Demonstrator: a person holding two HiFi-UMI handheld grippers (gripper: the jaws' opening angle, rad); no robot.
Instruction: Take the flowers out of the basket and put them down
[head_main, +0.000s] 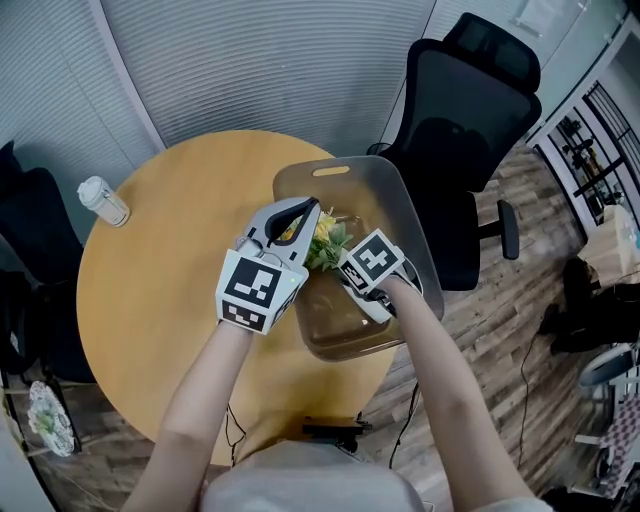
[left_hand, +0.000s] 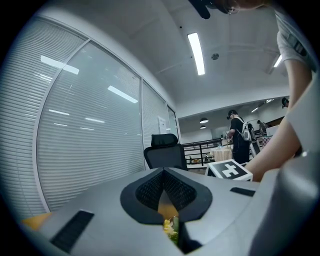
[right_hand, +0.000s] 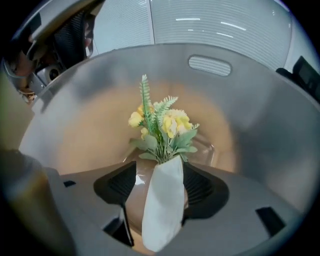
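Note:
A small bunch of yellow flowers (head_main: 325, 238) with green leaves, wrapped in white paper, lies inside a translucent grey-brown basket (head_main: 400, 200) on the round wooden table (head_main: 150, 290). My right gripper (head_main: 345, 262) points steeply down into the basket. In the right gripper view its jaws (right_hand: 161, 175) stand open around the white wrap (right_hand: 162, 210), with a gap on the left side. The blooms (right_hand: 162, 125) stand ahead of them. My left gripper (head_main: 303, 207) is shut, held level at the basket's left rim. Whether it pinches the rim I cannot tell. The flower tips (left_hand: 171, 227) show below its closed jaws (left_hand: 167, 192).
A white lidded cup (head_main: 103, 200) stands at the table's far left. A black office chair (head_main: 470, 130) is close behind the basket on the right. The basket's handle slot (right_hand: 210, 65) is on its far wall. A person (left_hand: 240, 135) stands far off in the room.

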